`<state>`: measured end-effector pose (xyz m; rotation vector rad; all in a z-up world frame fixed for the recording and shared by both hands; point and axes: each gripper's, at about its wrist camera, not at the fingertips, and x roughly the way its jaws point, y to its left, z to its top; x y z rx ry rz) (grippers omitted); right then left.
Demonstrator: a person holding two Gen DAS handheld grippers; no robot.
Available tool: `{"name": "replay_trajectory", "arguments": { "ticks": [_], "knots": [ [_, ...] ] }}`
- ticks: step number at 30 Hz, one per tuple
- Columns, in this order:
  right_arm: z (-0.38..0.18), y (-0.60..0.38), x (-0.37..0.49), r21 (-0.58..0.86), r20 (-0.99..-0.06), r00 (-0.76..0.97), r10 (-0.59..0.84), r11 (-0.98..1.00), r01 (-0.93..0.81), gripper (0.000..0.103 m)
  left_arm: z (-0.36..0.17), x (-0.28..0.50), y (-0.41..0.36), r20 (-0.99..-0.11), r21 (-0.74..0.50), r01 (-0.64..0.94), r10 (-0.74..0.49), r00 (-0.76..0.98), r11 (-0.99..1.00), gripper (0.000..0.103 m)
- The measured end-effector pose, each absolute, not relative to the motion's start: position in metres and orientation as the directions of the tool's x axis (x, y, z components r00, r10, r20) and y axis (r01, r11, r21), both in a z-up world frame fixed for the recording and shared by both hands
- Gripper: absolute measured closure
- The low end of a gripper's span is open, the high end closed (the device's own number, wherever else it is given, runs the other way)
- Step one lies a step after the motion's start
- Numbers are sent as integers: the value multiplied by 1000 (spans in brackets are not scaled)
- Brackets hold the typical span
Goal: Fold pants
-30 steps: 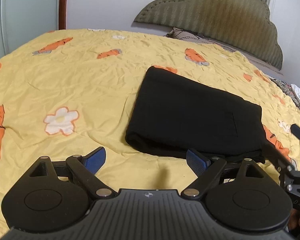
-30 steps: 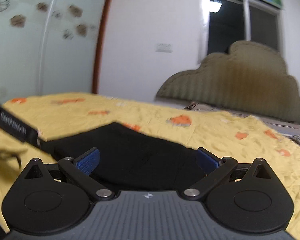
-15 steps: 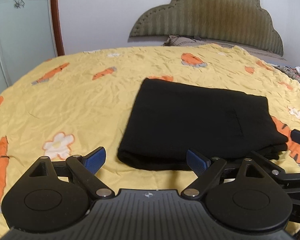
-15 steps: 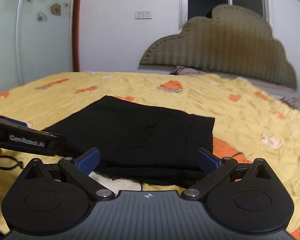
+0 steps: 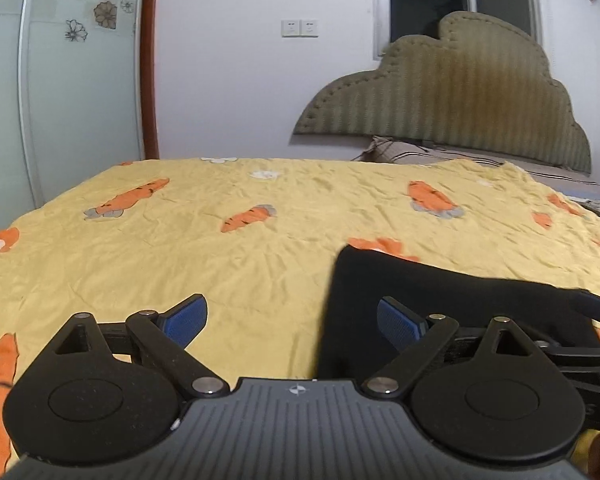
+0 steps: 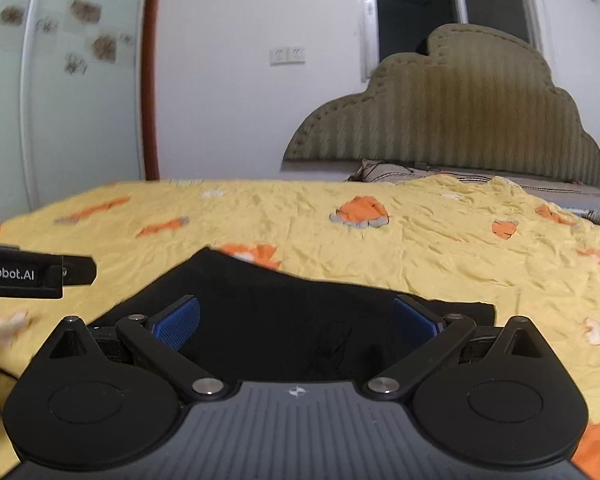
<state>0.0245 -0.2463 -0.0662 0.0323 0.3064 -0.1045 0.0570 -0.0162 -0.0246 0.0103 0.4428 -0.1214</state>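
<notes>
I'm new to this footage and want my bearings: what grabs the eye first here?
The bright yellow bedspread printed with orange carrots fills the middle of both views. On it lies a folded pair of black pants, directly ahead of the open right gripper and to the right of the open left gripper. Behind the bed stands a cloud-shaped olive headboard against the white wall.

Black pants (image 6: 284,320), yellow carrot-print bedspread (image 5: 228,264), olive headboard (image 5: 452,96)
</notes>
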Motion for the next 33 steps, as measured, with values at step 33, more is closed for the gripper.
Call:
{"name": "replay_trajectory", "arguments": {
  "ticks": [33],
  "knots": [
    [-54,-222,-61,-32,-397,887,-235,969,243,0,-39,11,-35,-560,-24,232,-206,803,972,8]
  ]
}}
